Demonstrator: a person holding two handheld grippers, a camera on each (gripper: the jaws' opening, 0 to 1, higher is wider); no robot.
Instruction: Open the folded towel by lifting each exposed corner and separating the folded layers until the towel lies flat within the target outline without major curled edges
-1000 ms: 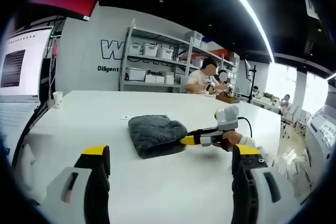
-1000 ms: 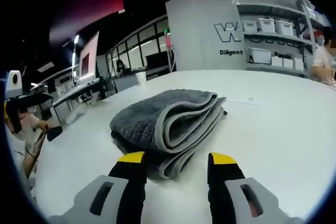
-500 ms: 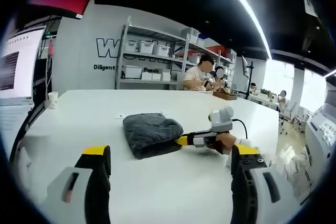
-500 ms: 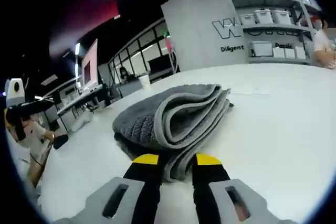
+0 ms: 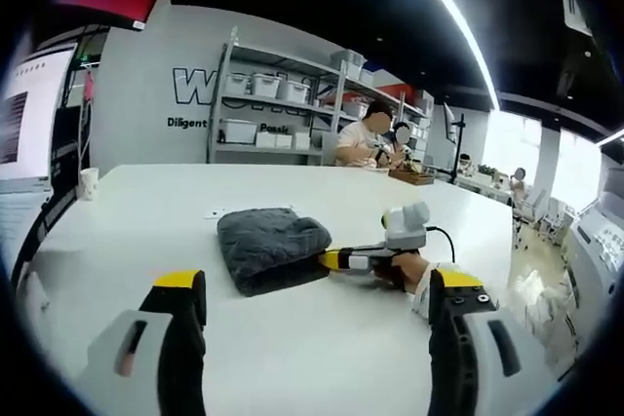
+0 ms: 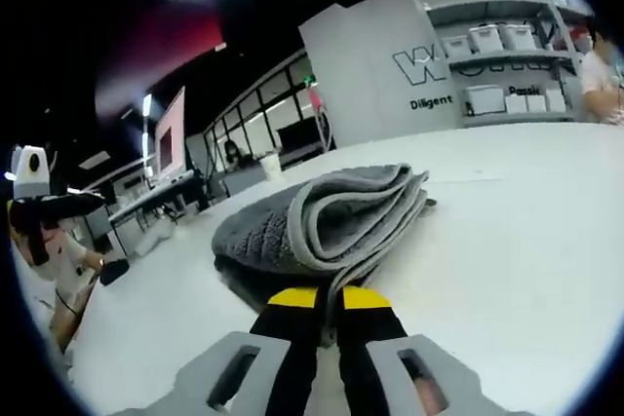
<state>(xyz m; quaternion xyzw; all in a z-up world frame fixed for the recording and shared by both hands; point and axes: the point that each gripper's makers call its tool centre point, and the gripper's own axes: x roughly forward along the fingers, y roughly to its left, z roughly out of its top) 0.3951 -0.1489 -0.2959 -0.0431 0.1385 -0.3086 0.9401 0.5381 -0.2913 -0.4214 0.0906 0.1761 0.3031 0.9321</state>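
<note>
Right jaws pinching towel (image 6: 322, 216) edge

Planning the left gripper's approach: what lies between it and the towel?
Bare white table, seen in the left gripper view: nothing sits between the open left gripper and the folded grey towel.

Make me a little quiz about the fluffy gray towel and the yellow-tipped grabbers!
1. True or false: the folded gray terry towel lies spread out flat on the white table.
2. Which gripper has its jaws closed on the towel's edge: A) left gripper B) right gripper?
3. Fill in: the left gripper's jaws stand ____, away from the towel.

Key: 1 false, it is folded in layers; 2 B; 3 open.
</note>
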